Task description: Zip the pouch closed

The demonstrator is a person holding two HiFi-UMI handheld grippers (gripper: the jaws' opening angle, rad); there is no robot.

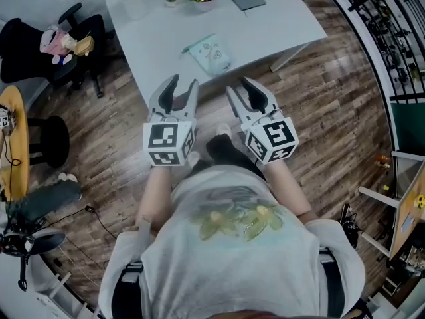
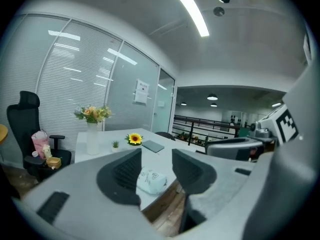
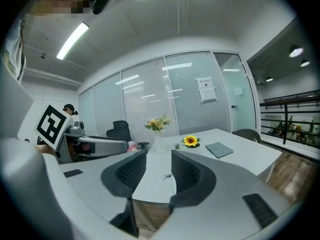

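Your left hand-held gripper (image 1: 184, 81) and right hand-held gripper (image 1: 237, 85) stand open, empty. The pale-green fabric pouch (image 1: 210, 55) lies by the white table's (image 1: 279, 28) near edge; likely soft, light: pin one end

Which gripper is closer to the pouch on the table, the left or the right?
Left, slightly. The left gripper hangs before the table edge, aimed at the pouch; the right gripper hangs beside it, with the pouch ahead and off to its left.
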